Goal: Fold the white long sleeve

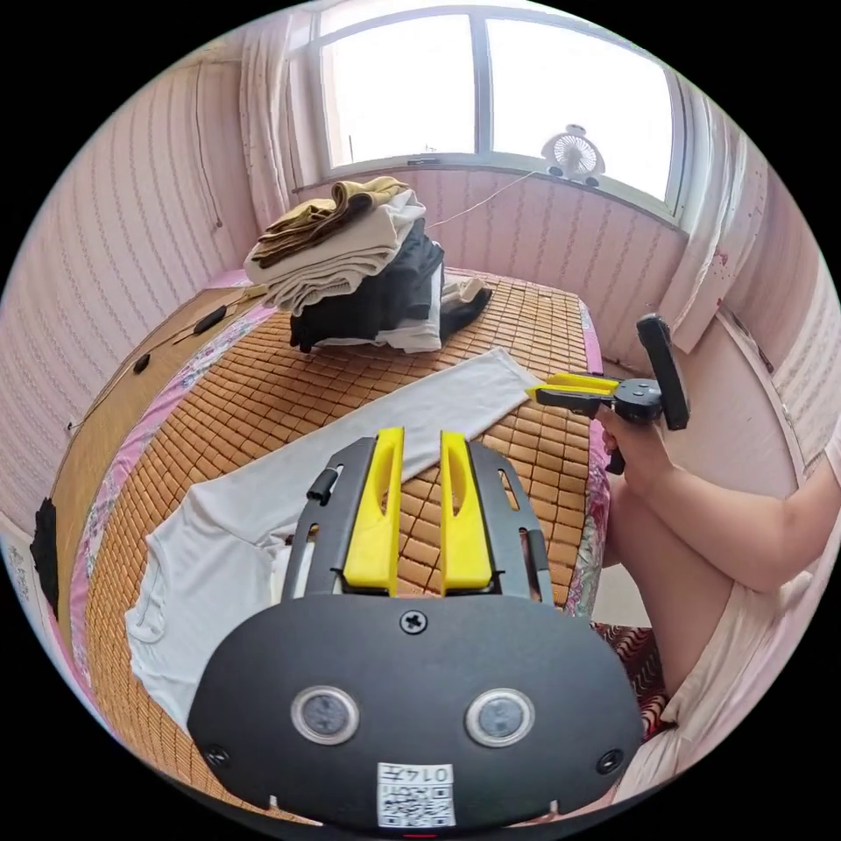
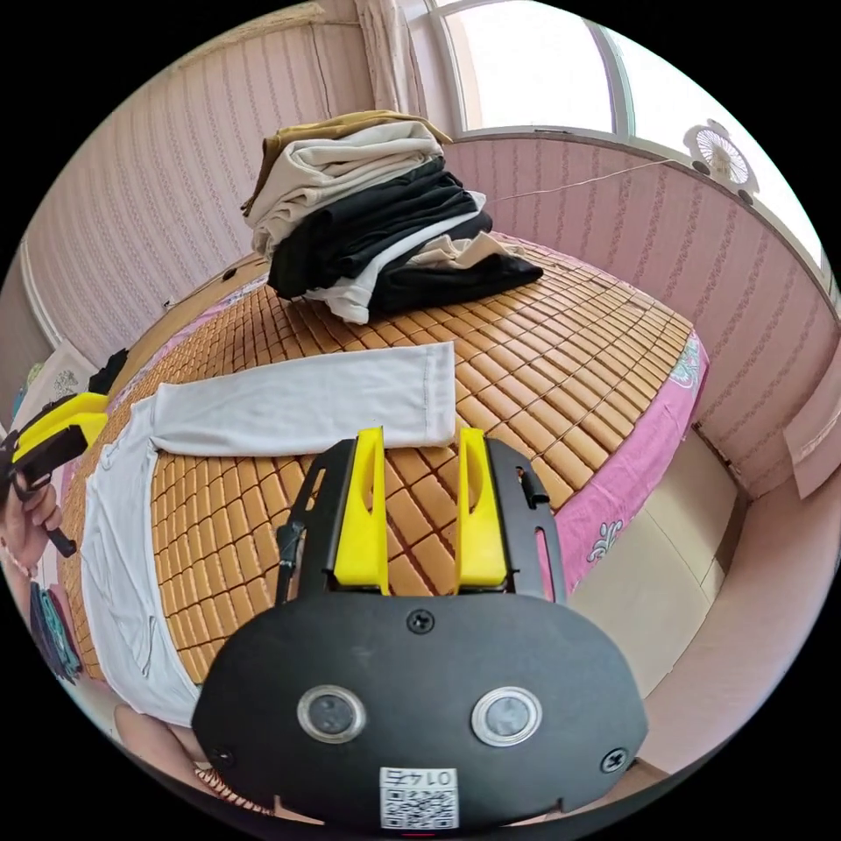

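Note:
The white long sleeve shirt (image 1: 201, 569) lies flat on a bamboo mat (image 1: 263, 394) on a bed. One sleeve (image 1: 420, 403) stretches out towards the bed's edge. In the left gripper view my left gripper (image 1: 422, 435) hovers above the shirt's armpit area, open a little with nothing between its jaws. My right gripper (image 1: 532, 392), held in a hand, sits right at the cuff. In the right gripper view the right gripper (image 2: 420, 434) is open just short of the cuff (image 2: 438, 394), and the left gripper (image 2: 92, 412) hangs over the shirt's body (image 2: 114, 526).
A tall pile of folded clothes (image 1: 359, 263) (image 2: 368, 210) stands on the mat beyond the sleeve. A small fan (image 1: 574, 156) sits on the window sill. The person's arm (image 1: 701, 526) is beside the bed's pink edge (image 2: 631, 491), where the floor drops away.

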A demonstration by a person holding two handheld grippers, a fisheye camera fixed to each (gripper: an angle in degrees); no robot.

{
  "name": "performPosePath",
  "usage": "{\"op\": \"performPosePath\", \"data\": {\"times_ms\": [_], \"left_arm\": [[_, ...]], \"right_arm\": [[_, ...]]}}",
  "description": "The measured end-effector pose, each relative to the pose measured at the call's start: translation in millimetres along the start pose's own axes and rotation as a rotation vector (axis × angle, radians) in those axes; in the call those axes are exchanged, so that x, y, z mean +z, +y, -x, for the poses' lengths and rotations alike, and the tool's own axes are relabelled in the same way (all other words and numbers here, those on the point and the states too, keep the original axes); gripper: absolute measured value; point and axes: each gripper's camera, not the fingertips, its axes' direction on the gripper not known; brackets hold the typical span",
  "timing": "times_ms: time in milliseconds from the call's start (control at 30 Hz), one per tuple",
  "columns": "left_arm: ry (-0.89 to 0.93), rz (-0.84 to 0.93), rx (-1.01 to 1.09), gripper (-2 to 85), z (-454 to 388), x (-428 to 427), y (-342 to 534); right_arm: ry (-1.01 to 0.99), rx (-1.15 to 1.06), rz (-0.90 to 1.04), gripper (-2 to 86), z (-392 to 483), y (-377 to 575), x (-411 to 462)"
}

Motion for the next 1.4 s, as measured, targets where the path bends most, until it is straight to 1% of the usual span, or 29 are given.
{"op": "performPosePath", "data": {"times_ms": [67, 200, 367, 567, 667, 700, 800, 867, 1000, 1100, 1200, 1300, 1367, 1400], "left_arm": [[0.04, 0.026, 0.012, 7.3, -5.6, 31.5, -36.4], [0.089, 0.086, 0.038, 7.4, -16.9, 77.5, -81.4], [0.076, 0.201, 0.134, 7.6, -38.2, 141.6, -132.9], [0.016, 0.281, 0.216, 9.3, -53.5, 188.0, -167.2], [0.001, 0.358, 0.235, 9.2, -55.7, 207.3, -169.3], [0.006, 0.357, 0.234, 8.6, -55.6, 208.4, -168.9], [0.051, 0.336, 0.244, 5.1, -55.1, 207.0, -165.0], [0.064, 0.331, 0.231, 1.1, -54.6, 205.2, -159.9], [0.059, 0.325, 0.172, -0.2, -45.8, 197.5, -149.1], [0.082, 0.273, 0.073, -0.5, -27.7, 174.5, -133.8], [0.083, 0.184, -0.029, -0.6, -4.1, 132.5, -109.7], [0.067, 0.082, -0.119, -0.6, 25.6, 74.6, -72.8], [0.036, -0.004, -0.163, -0.6, 50.6, 17.5, -36.0], [0.022, -0.025, -0.169, -0.6, 56.3, 1.3, -25.8]], "right_arm": [[-0.038, 0.053, 0.029, 10.6, -18.8, 2.8, 3.3], [-0.007, 0.126, 0.015, 7.4, -40.0, 7.6, -0.9], [-0.122, 0.203, 0.011, 4.1, -77.0, 13.8, -4.9], [-0.196, 0.243, 0.013, 2.5, -100.8, 17.5, -6.0], [-0.212, 0.241, 0.016, 2.3, -103.4, 18.8, -6.3], [-0.215, 0.237, 0.018, 2.2, -103.4, 18.9, -6.4], [-0.216, 0.235, 0.017, 2.0, -103.6, 20.4, -7.3], [-0.22, 0.236, 0.015, 1.9, -103.2, 22.2, -8.4], [-0.22, 0.214, -0.009, 1.7, -96.4, 24.1, -14.2], [-0.245, 0.158, -0.074, 1.6, -84.5, 23.7, -27.4], [-0.316, 0.087, -0.138, 1.6, -69.1, 21.5, -43.1], [-0.391, -0.028, -0.217, 1.4, -41.4, 19.8, -68.1], [-0.486, -0.153, -0.308, 1.3, -7.1, 16.6, -101.3], [-0.519, -0.181, -0.329, 1.3, 3.0, 15.2, -110.3]]}}
